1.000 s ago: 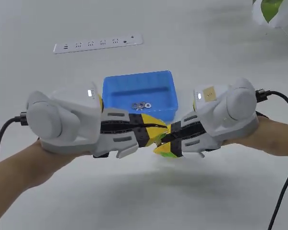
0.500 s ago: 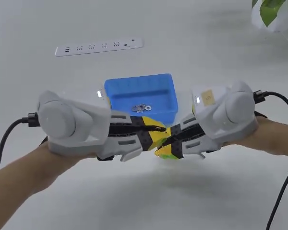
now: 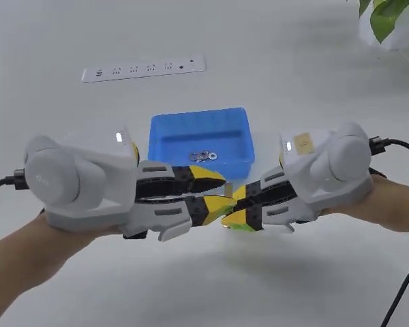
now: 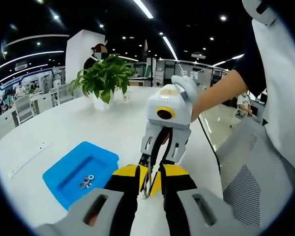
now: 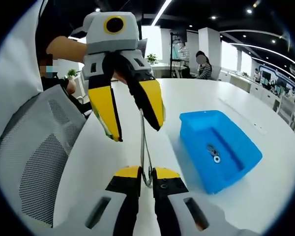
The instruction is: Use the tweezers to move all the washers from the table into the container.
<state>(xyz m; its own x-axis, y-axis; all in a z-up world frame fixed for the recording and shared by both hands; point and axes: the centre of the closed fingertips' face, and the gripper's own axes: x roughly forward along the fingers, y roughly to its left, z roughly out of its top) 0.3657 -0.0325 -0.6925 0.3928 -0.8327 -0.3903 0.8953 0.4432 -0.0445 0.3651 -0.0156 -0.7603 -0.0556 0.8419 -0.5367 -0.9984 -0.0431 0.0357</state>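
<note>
White worktop [image 3: 293, 68] carries the work. At left, the left gripper [image 5: 136, 129] has its jaws released and spread, one on either side of the tweezers [image 5: 142, 142]. At centre, beyond the jaws, the blue container [image 3: 167, 133] stands on the worktop, with the washers [image 3: 202, 156] clustered near its front wall. At right, the right gripper [image 5: 146, 173] has its jaws clenched on the tweezers' near end.

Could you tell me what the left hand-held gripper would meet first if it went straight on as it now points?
Probably the tweezers, which reach between its open jaws; right behind them is the right hand-held gripper that holds them.
</note>
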